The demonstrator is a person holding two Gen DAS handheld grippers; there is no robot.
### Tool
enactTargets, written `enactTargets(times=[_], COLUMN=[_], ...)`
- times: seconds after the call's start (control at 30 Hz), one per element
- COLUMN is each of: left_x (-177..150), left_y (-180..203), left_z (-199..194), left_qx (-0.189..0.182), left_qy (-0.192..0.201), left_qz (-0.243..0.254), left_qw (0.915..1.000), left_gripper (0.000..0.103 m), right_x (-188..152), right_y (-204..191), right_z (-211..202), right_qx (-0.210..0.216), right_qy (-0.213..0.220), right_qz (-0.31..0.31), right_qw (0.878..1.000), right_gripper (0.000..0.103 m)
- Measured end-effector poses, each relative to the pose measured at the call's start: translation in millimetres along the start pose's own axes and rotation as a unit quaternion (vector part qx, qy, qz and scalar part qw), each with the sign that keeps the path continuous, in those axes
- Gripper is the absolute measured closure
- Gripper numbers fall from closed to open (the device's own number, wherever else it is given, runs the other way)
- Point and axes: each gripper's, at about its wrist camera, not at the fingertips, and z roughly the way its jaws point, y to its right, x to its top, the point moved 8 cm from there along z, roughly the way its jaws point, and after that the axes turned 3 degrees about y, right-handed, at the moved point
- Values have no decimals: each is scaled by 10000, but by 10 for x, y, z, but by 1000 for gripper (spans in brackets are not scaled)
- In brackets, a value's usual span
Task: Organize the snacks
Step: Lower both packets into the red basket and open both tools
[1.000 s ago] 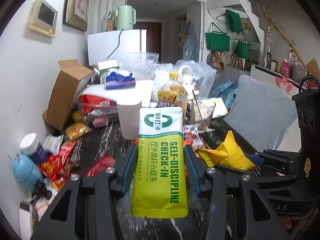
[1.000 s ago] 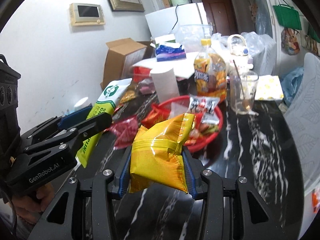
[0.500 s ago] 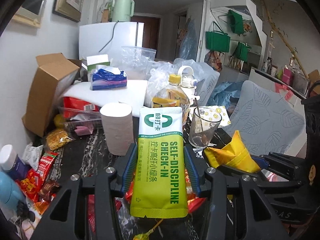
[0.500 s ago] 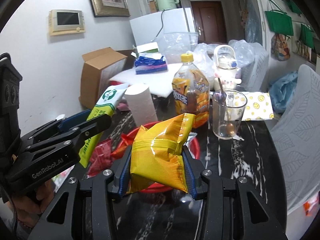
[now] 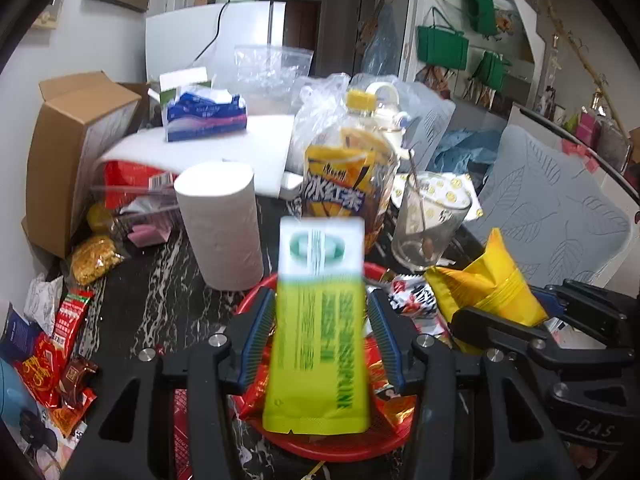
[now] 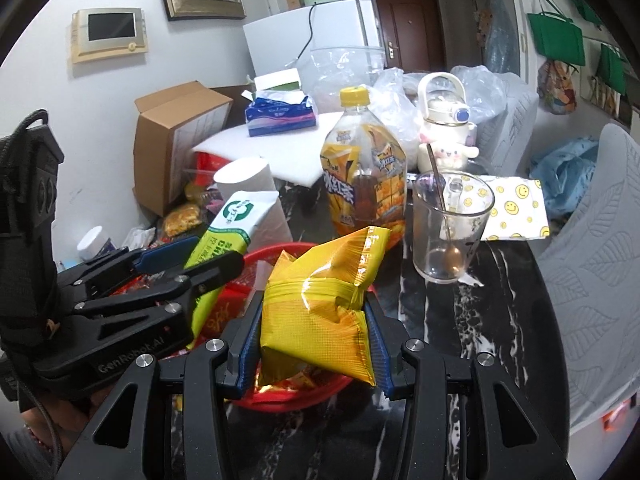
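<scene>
Hovering over red basket rim, left gripper opening (green pouch between); right gripper clamping yellow bag

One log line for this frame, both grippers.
left gripper: opening, green packet between jaws | right gripper: shut on yellow bag | both over red basket

On my left gripper's black body I read "GenRobot.AI" in grey letters. The green pouch carries "SELF-DISCIPLINE CHECK-IN", blurred but legible, under a round green emblem. The tea bottle shows "冰红茶" in white on its yellow label. Part of "DAS" shows on my right gripper's housing.
</scene>
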Motion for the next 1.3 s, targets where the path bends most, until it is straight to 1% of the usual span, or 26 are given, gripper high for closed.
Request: enactTargets(times=[0.03, 0.1, 0.17, 0.43, 0.6, 0.73, 0.83, 0.97, 1.1, 1.23, 1.3], left_x=[-20, -44, -36, -28, -11, -33, -71, -133, -213, -256, -271], left_y=[-7, -28, -51, -122, -270, -378, -464, -555, -597, -621, -635], left_z=[18, 34, 3, -153, -230, -305, -299, -243, -172, -161, -162], left_qx=[4, -4, -32, 297, 485, 666, 826, 766, 809, 852, 880], left_qy=[-48, -103, -24, 34, 49, 108, 73, 39, -74, -81, -92], left_qz=[-27, -121, -236, -58, -113, -101, -85, -193, -185, -173, -177], left_qw=[10000, 9999, 9997, 9995, 9987, 9977, 9965, 9969, 9965, 9962, 9959], left_gripper=[54, 41, 38, 38, 38, 38, 38, 38, 38, 38, 38], right_x=[-6, -16, -28, -24, 20, 48, 41, -8, -99, -205, -224], right_y=[1, 2, -9, -53, -144, -256, -334, -360, -312, -265, -262], right_z=[18, 44, 44, 5, 31, 102, 205, 396, 596, 769, 801], right_qx=[4, 11, 10, 12, 89, 208, 272, 306, 152, 202, 209], right_qy=[-27, -64, -74, -45, -19, -49, -118, -299, -475, -703, -698], right_qz=[-3, -18, -32, -84, -178, -300, -377, -421, -449, -377, -357], right_qw=[10000, 10000, 10000, 10000, 9998, 9993, 9988, 9982, 9977, 9966, 9967], right_gripper=[58, 58, 58, 58, 58, 58, 57, 57, 58, 58, 57])
